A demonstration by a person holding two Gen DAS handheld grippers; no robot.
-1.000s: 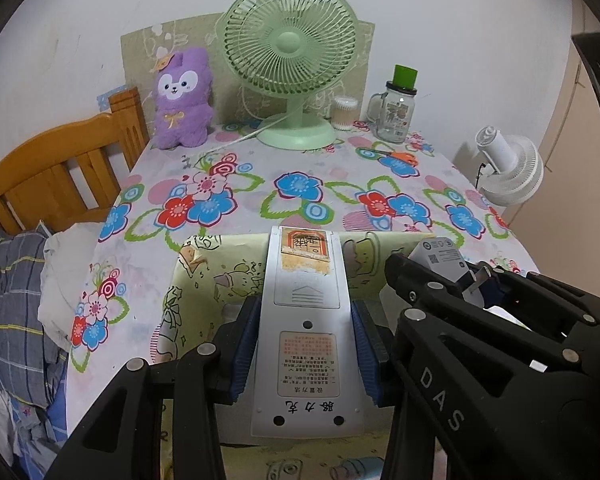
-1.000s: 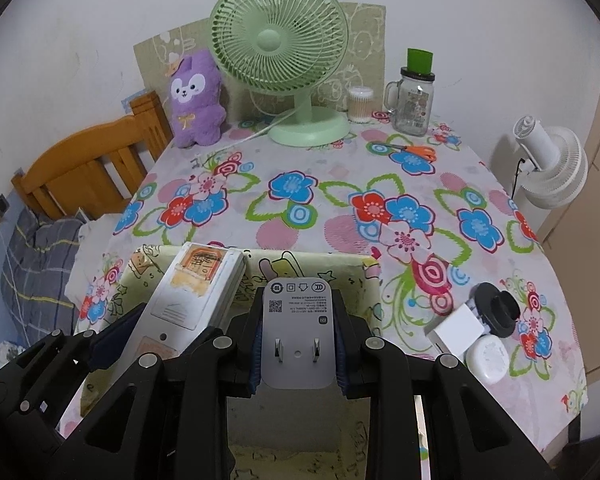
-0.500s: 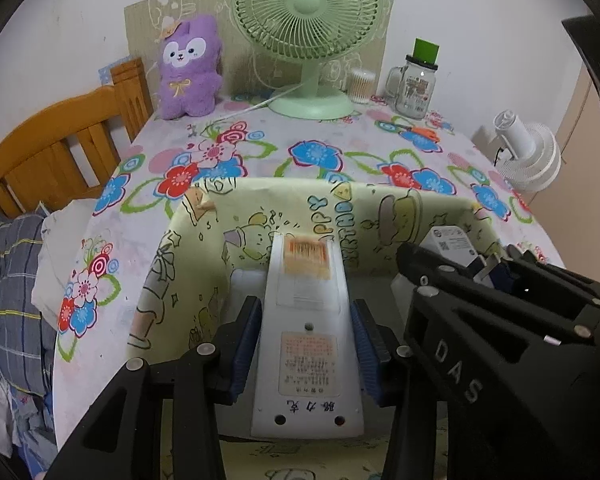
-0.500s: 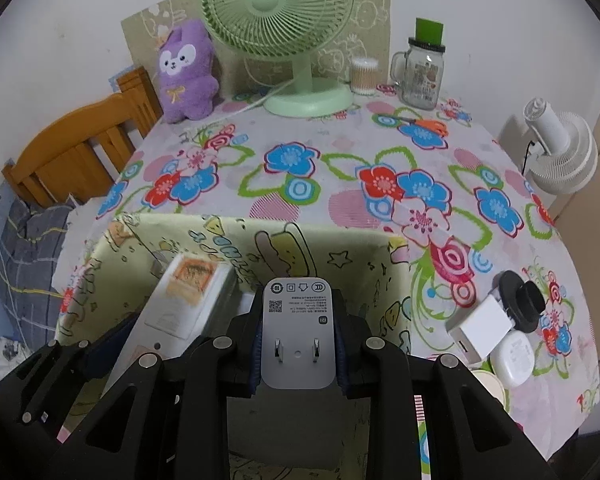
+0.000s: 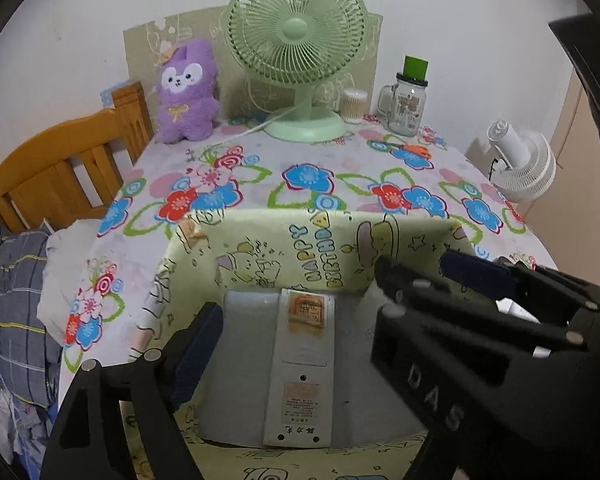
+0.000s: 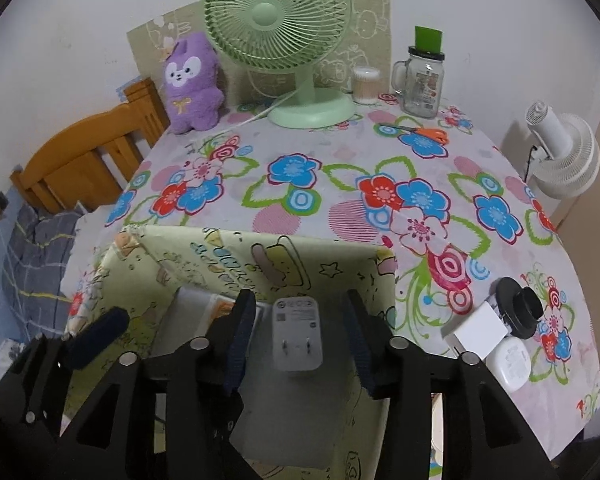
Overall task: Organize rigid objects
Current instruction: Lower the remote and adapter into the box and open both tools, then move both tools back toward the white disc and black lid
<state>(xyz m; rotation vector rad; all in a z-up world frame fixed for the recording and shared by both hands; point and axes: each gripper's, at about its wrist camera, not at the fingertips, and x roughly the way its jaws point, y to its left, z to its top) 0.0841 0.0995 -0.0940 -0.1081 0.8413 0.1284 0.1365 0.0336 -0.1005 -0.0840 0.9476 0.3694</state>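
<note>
**Left wrist view: both grippers letting go inside the box**

Left gripper (image 5: 296, 344): jaws opening, now wide. A second ago its blue pads clamped the long white remote control (image 5: 300, 368); now only the left pad (image 5: 198, 352) shows, and it stands clear of the remote's edge. The remote lies flat, label side up, on the grey floor of the pale yellow cartoon-printed cardboard box (image 5: 300, 240), its far end near the back wall. The right-hand finger is hidden behind the other tool.

Right gripper (image 6: 298, 340): jaws opening, part way. Earlier the pads pinched the grey two-pin plug adapter (image 6: 298, 334); now a gap shows on each side, with the adapter between them, prongs facing up, resting in the same box to the right of the remote.

Both tools sit lower into the box than a second ago; the back wall now rises above the objects.

Outward on the flowered tablecloth (image 6: 300, 168): a white cube charger (image 6: 476, 332), a black round cap (image 6: 520, 308) and a white round case (image 6: 510, 364) lie together right of the box. Well beyond stand a green desk fan (image 6: 276, 20), a purple plush toy (image 6: 192, 84) and a glass jar with a green lid (image 6: 422, 80).
</note>
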